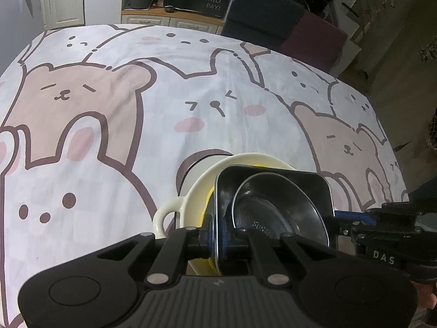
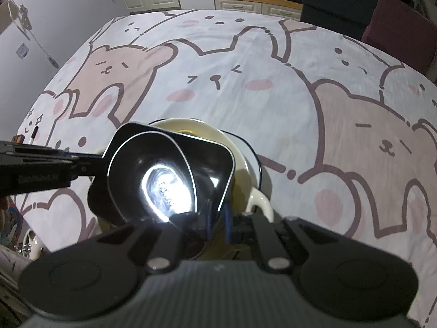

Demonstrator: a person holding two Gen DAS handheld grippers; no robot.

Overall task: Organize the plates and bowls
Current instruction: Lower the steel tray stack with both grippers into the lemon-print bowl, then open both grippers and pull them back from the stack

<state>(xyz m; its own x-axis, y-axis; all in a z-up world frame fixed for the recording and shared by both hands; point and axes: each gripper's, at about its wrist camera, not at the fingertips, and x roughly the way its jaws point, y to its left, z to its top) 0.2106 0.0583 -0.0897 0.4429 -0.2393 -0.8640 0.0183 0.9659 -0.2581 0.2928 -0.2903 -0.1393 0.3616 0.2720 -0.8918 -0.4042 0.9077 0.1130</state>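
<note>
Clamped on the near wall of a dark square metal dish [image 1: 273, 188], the left tool [image 1: 218, 235] sits at six o'clock; a round steel bowl [image 1: 275, 210] nests inside, all stacked in a cream two-handled ceramic bowl [image 1: 196, 191] on the bear-print surface [image 1: 109, 136].

Right view: the right tool [image 2: 215, 229] grips the square dish's rim [image 2: 228, 180] at six o'clock, the stack straight ahead; the left tool enters from nine o'clock.

We see a nested stack on the cartoon-animal tablecloth [image 1: 191, 87]: a cream two-handled bowl [image 1: 196, 188] with a yellow inside at the bottom, a dark square metal dish [image 1: 308, 186] tilted within it, and a round steel bowl [image 1: 273, 205] innermost, gleaming.
</note>
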